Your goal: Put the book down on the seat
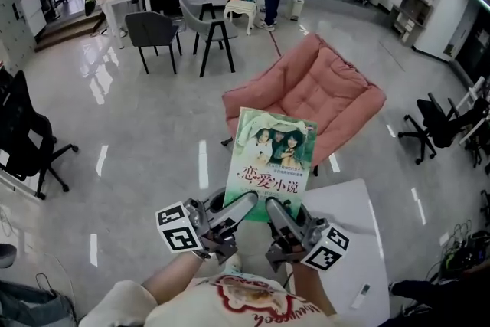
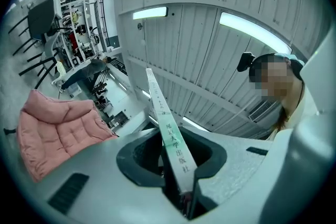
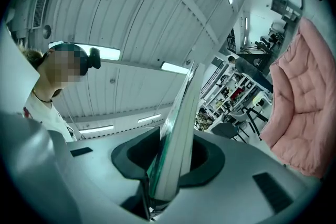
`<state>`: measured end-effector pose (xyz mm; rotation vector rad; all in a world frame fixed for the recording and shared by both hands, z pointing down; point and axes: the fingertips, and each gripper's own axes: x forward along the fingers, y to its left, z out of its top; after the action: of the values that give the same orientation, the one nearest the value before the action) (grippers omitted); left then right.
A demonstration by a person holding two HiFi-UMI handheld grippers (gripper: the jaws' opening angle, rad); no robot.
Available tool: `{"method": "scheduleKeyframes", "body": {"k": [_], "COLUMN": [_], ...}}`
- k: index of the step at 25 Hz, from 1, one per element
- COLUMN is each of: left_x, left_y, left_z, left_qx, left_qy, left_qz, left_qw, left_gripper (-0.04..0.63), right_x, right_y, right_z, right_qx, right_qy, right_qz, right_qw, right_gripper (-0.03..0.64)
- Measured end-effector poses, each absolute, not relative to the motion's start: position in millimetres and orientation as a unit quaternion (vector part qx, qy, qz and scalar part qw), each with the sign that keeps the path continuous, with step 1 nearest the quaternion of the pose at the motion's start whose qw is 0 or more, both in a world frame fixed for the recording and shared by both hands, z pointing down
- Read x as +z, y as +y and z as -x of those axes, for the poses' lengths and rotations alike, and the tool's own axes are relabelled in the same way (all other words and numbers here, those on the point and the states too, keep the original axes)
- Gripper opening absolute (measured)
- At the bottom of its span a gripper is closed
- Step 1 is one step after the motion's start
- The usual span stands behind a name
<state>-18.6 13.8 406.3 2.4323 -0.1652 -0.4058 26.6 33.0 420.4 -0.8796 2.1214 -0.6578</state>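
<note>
Left tongs and right tongs are each clamped on the lower edge of the book, side by side. The book is held upright in the air, cover facing the head view, short of the pink seat beyond it. Judged step: carrying the book. The next move calls for bringing it over the cushion, laying it flat, then releasing both grips. No container is involved, and nothing lies on the seat cushion.

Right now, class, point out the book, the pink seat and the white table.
book (image 1: 274,165): head view, middle of the front cover.
pink seat (image 1: 315,86): head view, middle of the cushion.
white table (image 1: 354,209): head view, bare top.
</note>
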Motion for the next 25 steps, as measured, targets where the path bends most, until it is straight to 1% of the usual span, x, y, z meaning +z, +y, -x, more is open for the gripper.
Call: {"method": "scheduleKeyframes", "body": {"k": [14,25], "left_x": [430,437], "left_y": [-34,-75], "left_z": [-11,-35], "left_qx": [-0.154,-0.155], "left_qy": [-0.087,-0.069], "left_qz": [-0.923,-0.922], "left_qw": [0.341,0.348], "left_gripper": [0.094,0.094], "right_x": [444,450], "right_y": [-16,-56], "right_z": [-57,-81], "right_qx": [-0.276,-0.27], "right_qy": [0.823,0.818], "right_qz": [0.328,0.345], "right_qw": [0.373,0.373], "right_gripper": [0.106,0.106]}}
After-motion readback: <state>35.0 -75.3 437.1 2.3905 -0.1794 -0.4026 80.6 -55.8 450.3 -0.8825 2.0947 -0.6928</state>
